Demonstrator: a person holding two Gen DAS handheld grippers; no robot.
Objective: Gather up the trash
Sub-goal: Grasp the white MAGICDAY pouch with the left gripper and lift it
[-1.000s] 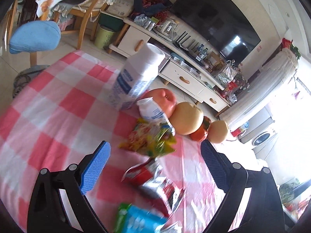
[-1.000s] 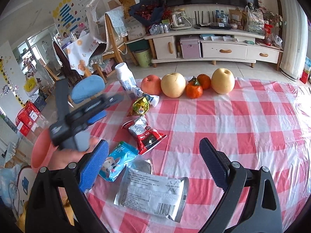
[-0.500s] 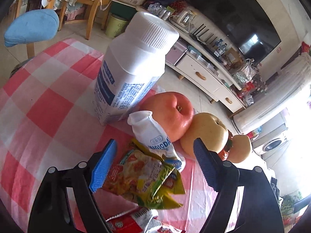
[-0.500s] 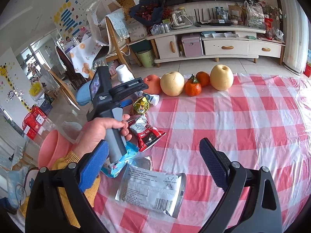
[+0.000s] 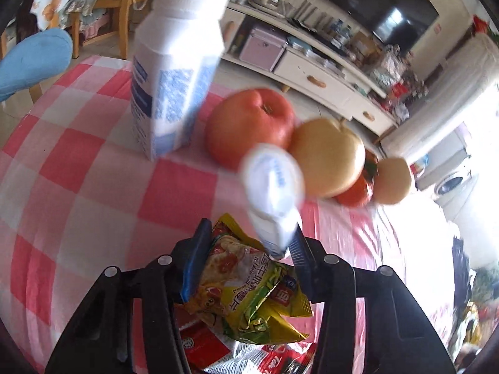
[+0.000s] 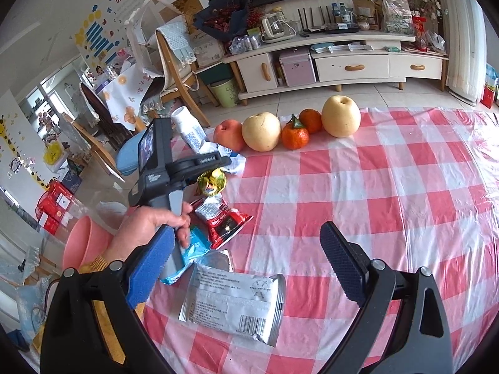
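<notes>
My left gripper is shut on a yellow-green snack wrapper and the small white squeeze pouch, which sticks up between the jaws. It also shows in the right wrist view, by the wrapper. A red wrapper, a blue wrapper and a silver foil packet lie on the checked tablecloth. A white milk bottle stands behind. My right gripper is open above the silver packet.
A red apple, two pears and two oranges line the far table edge. A pink bin with a clear bag stands on the floor left of the table. Chairs and a TV cabinet stand beyond.
My left gripper moved forward over the yellow-green wrapper and white pouch and closed on them. The pouch now tilts up. My right gripper stayed open, almost still.
</notes>
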